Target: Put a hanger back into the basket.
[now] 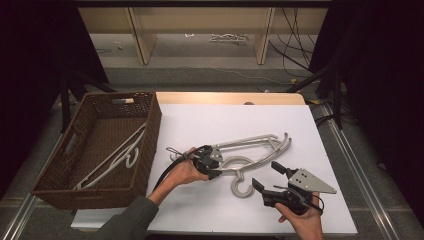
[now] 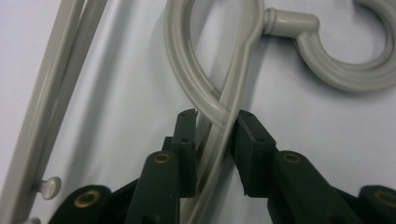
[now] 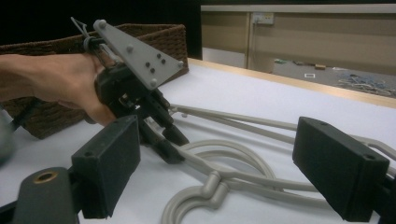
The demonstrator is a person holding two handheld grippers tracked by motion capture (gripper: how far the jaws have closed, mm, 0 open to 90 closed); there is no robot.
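Grey plastic hangers (image 1: pixel 255 142) lie stacked on the white table top, their hooks (image 1: pixel 240 187) pointing toward the near edge. My left gripper (image 1: pixel 212 167) sits at the neck of one grey hanger (image 2: pixel 187 88). Its jaws are shut on the crossing bars just below the loop, with a pad on each side. The right gripper view shows that left gripper (image 3: pixel 168 135) from the side, tips down on the hanger (image 3: pixel 224 177). My right gripper (image 1: pixel 265 174) is held near the front right, open, nothing between its pads (image 3: pixel 112 158).
A brown wicker basket (image 1: pixel 150 125) stands at the left of the table with a white hanger (image 1: pixel 120 155) lying inside. The table's wooden far edge (image 1: pixel 225 97) drops to a floor with cables. White table surface (image 1: pixel 225 120) lies beyond the hangers.
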